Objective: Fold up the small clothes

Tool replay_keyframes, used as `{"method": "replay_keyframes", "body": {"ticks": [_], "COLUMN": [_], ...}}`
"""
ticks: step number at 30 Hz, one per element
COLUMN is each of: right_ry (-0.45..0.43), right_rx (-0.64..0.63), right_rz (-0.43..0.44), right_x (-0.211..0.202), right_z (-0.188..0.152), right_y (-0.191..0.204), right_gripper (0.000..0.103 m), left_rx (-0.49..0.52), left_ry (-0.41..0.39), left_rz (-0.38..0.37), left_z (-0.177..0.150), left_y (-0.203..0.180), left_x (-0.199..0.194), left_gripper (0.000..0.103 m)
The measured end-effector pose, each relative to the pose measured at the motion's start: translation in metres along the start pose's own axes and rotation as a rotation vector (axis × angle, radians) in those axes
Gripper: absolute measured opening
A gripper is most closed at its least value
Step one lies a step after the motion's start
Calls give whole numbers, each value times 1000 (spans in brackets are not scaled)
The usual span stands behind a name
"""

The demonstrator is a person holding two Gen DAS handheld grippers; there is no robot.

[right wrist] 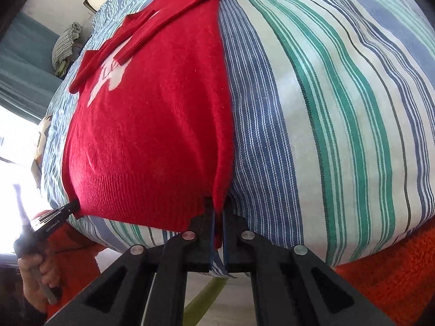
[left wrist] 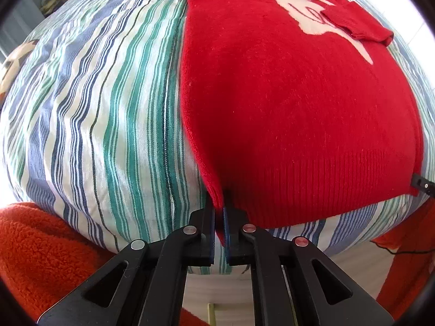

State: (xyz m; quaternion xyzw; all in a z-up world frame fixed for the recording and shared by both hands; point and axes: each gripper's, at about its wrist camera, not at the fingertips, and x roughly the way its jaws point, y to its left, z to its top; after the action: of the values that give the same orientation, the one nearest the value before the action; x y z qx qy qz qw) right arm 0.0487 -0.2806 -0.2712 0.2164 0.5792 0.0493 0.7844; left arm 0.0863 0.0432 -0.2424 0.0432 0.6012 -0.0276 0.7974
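A small red sweater (left wrist: 285, 103) lies spread flat on a bed covered with a striped sheet (left wrist: 103, 114) in blue, green and white. Its ribbed hem faces the near edge of the bed, and both sleeves are folded in across the chest, partly covering a white figure (left wrist: 323, 24) knitted into the front.

The left gripper (left wrist: 219, 212) has its two fingers drawn almost together on the sweater's near left hem corner, with a thin pinch of red knit running down between the blue pads. The right gripper (right wrist: 218, 214) does the same at the near right hem corner, its fingers nearly closed with a strip of red fabric caught between them. From the right wrist view the left gripper's tip shows at the far hem corner, held by the person's left hand (right wrist: 32, 279); from the left wrist view only a sliver of the right gripper (left wrist: 422, 186) peeks in at the edge.

The person wears a fuzzy orange garment (left wrist: 40, 244). A greyish bundle (right wrist: 66, 46), perhaps a knitted bag, sits beyond the bed near a teal wall, too distorted to make out well.
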Motion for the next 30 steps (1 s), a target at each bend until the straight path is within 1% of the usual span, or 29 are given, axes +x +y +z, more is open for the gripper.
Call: {"method": "replay_keyframes", "body": {"ticks": [1,2,3,4,5,6,7,8,9,10,12,13,14,15,16,17,18,19,20,22,23,24,26,27,28,29,30], "right_ry": [2,12,34,57,75,90,104,113,112,94,15,-28,-66,-102,-133,-163,-187,-193,-188,-162,-140,-114,-76,-52,-50,-70,-99], "right_rx": [11,31,60,83,105,120,128,126,109,67,-92,-182,-271,-370,-460,-552,-644,-720,-785,-900,-925,-926,-880,-814,-715,-624,-560], "right_rz": [8,25,48,60,64,54,28,-8,-49,-105,-221,-253,-270,-275,-268,-257,-248,-240,-230,-233,-253,-277,-305,-278,-225,-182,-162], "right_x": [-2,-4,-8,-12,-17,-22,-27,-35,-44,-57,-85,-96,-103,-108,-107,-100,-89,-74,-55,-9,15,38,73,83,83,73,60], "right_z": [-1,-2,-2,-4,-6,-8,-9,-9,-7,-1,21,35,49,64,77,89,99,107,115,128,135,143,155,164,174,182,189], "right_y": [-1,-3,-6,-12,-16,-20,-23,-26,-27,-24,-2,15,34,58,80,103,124,143,161,190,200,206,205,198,186,173,162], "right_gripper": [3,6,12,23,29,40,43,43,43,43,43,45,48,59,73,79,83,83,83,82,81,81,73,58,37,24,6], "left_rx": [11,23,31,33,28,17,3,-22,-55,-89,-156,-186,-214,-243,-271,-296,-315,-332,-352,-390,-401,-405,-403,-407,-412,-418,-423], "left_ry": [1,5,13,25,45,69,91,106,105,83,-10,-64,-116,-170,-223,-269,-298,-298,-274,-231,-222,-213,-210,-214,-220,-227,-231], "left_rz": [15,39,75,112,143,152,144,127,113,97,65,60,66,76,88,105,129,153,156,103,87,90,96,92,85,73,64], "left_z": [-1,-2,-7,-10,-12,-15,-19,-22,-25,-29,-31,-29,-27,-24,-20,-18,-16,-12,-13,-9,-11,-13,-12,-9,-9,-14,-19], "left_y": [-3,-6,-6,-11,-10,-8,-2,3,8,16,29,36,43,49,54,59,64,75,79,84,86,86,82,82,83,87,91], "left_x": [0,-2,-5,-8,-8,-9,-11,-14,-20,-30,-55,-66,-74,-81,-85,-84,-81,-74,-67,-52,-47,-49,-51,-53,-53,-55,-59], "left_gripper": [8,17,37,53,82,88,87,82,80,80,81,81,85,88,88,88,88,88,88,87,87,87,87,87,87,87,87]}}
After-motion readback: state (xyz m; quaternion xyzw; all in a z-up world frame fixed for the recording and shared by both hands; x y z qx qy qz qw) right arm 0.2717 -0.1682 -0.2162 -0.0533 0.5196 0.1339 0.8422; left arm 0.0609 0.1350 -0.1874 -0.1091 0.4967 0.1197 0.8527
